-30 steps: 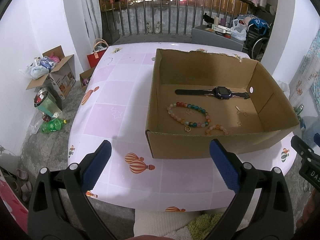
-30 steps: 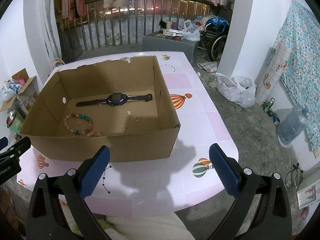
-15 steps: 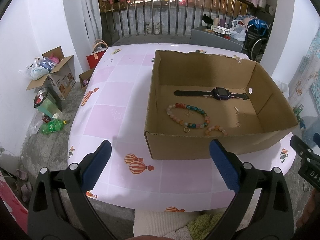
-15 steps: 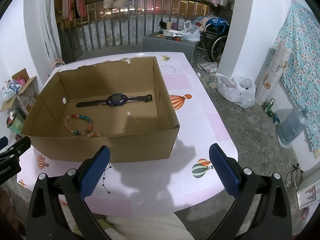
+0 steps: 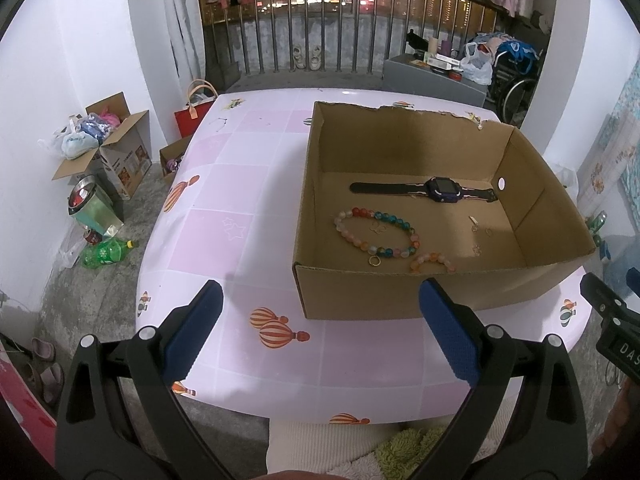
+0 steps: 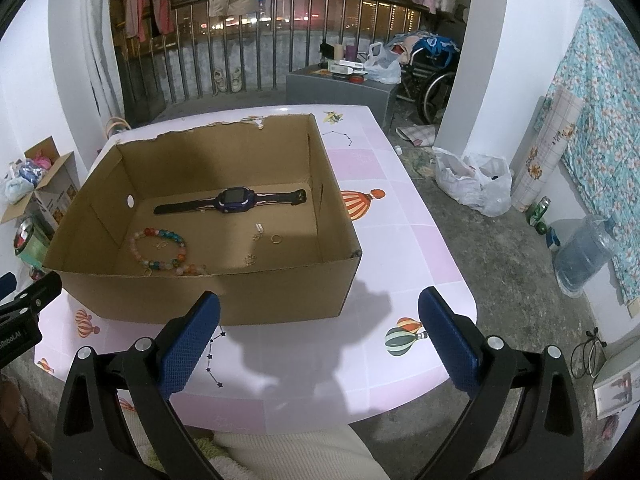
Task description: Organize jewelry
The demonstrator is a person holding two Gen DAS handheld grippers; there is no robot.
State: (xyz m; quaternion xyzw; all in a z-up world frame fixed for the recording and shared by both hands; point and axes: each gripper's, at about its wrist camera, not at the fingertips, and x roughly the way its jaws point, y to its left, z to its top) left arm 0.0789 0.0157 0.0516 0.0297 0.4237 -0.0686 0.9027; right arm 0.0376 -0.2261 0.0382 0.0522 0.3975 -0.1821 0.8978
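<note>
An open cardboard box [image 5: 400, 300] [image 6: 224, 300] sits on the pink table [image 5: 224, 200] [image 6: 400, 248]. Inside lie a dark purple watch [image 5: 440, 190] [image 6: 234, 199], a large multicoloured bead bracelet [image 5: 376, 232] [image 6: 158, 249], a small orange bead bracelet [image 5: 432, 261] [image 6: 192, 269], a gold ring [image 5: 373, 261] [image 6: 276, 239] and a few tiny metal pieces [image 5: 474, 222] [image 6: 258, 232]. My left gripper [image 5: 320, 336] hangs open over the table's near edge, in front of the box's left corner. My right gripper [image 6: 320, 340] is open too, before the box's right corner. Both are empty.
Around the table on the floor lie cardboard boxes with bags [image 5: 104, 148], a green bottle [image 5: 106, 254], a white plastic bag [image 6: 476, 182] and a water jug [image 6: 580, 256]. A railing [image 5: 340, 28] and a grey cabinet [image 6: 340, 88] stand behind. A person's cream clothing [image 6: 288, 452] shows below.
Almost nothing has moved; both grippers stay open and the view has only drifted slightly relative to the box.
</note>
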